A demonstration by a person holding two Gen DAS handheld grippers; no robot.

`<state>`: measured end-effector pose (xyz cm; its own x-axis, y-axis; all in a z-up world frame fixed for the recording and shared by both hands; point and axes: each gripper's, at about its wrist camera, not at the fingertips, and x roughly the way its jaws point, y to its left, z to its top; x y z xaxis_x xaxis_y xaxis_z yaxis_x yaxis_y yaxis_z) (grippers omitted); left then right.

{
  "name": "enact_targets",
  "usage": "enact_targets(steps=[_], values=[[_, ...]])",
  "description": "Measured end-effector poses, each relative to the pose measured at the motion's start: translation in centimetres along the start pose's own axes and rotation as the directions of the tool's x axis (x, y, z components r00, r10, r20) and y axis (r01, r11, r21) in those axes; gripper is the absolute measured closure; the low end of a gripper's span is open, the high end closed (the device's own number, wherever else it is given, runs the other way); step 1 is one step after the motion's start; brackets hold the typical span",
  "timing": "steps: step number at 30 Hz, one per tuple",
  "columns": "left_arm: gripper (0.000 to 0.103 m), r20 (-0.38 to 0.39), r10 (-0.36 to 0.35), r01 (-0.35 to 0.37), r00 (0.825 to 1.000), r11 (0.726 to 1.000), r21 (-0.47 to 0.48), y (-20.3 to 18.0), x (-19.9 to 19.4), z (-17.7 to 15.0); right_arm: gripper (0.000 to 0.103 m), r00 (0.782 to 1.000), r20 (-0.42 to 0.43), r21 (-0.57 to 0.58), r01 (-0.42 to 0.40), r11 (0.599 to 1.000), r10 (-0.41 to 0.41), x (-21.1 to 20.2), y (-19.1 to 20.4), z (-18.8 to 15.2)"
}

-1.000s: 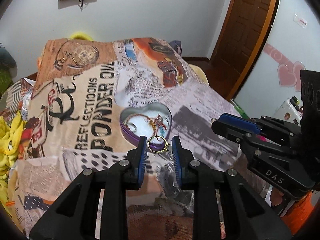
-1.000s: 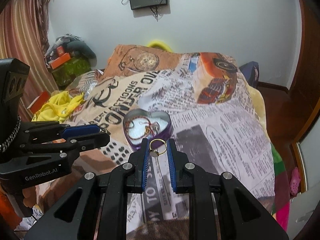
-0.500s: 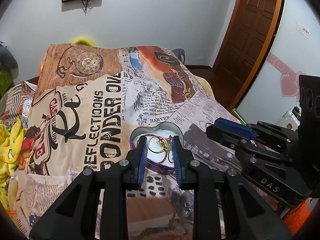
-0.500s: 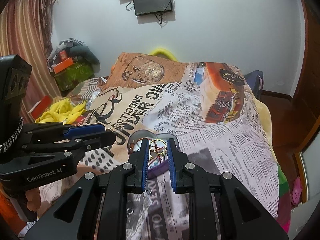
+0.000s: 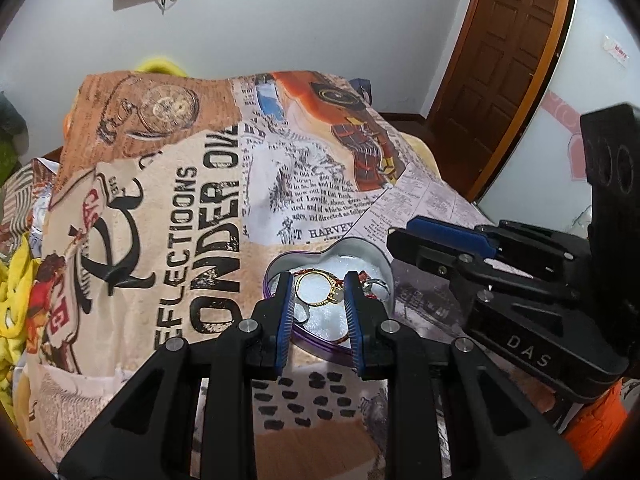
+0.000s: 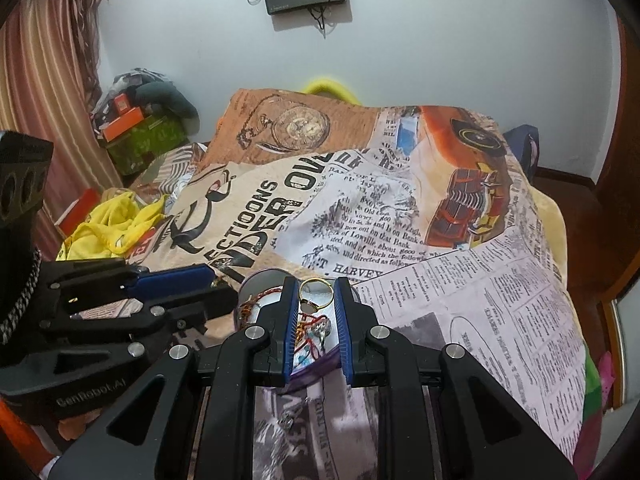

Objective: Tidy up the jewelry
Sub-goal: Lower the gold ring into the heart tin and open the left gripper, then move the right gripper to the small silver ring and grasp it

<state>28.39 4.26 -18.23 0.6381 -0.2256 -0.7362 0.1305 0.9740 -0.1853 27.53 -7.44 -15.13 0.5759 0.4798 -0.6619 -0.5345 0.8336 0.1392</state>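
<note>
- My left tool [image 5: 318, 290] sits low over the heart-shaped tin [image 5: 370, 250] on the bed. Its blue-padded fingers [image 5: 285, 312] are a narrow gap apart with a gold ring [image 5: 316, 289] spanning that gap, so I read it as clamped on that ring.
- My right tool [image 6: 316, 294] is just beside the left one, also over the tin [image 6: 260, 280]. Its fingers [image 6: 291, 320] are close together, with a second gold ring [image 6: 316, 292] pinched between the tips; that ring has a small flat face on its lower left.
- The tin has a purple outer wall, a silver rim and a white lining. Inside I can make out a red and gold chain [image 6: 306, 330] and a small silver piece [image 5: 376, 285], though I cannot tell what kind.
- The tin rests on the bedspread [image 5: 192, 208], a newspaper-and-pocket-watch print, near the front edge of the bed.
- Yellow cloth [image 6: 108, 226] lies bunched at the bed's left side; a brown door [image 5: 504, 60] stands at the right.
</note>
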Motion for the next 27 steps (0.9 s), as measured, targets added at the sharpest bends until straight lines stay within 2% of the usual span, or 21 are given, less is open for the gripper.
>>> enact_targets(steps=[7, 15, 27], values=[[0.079, -0.049, -0.017, 0.016, 0.999, 1.0, -0.011, 0.5, 2.3, -0.1, 0.087, 0.999, -0.038, -0.011, -0.015, 1.0, 0.015, 1.5, -0.3, 0.2], [0.079, -0.066, -0.017, 0.017, 0.998, 1.0, -0.001, 0.6, 3.0, -0.1, 0.087, 0.995, -0.09, -0.004, -0.038, 0.999, 0.037, 3.0, -0.7, 0.3], [0.079, -0.061, 0.013, -0.012, 0.998, 1.0, 0.027, -0.2, 1.9, -0.4, 0.085, 0.992, -0.112, 0.008, -0.058, 0.998, 0.058, 2.5, -0.7, 0.3]])
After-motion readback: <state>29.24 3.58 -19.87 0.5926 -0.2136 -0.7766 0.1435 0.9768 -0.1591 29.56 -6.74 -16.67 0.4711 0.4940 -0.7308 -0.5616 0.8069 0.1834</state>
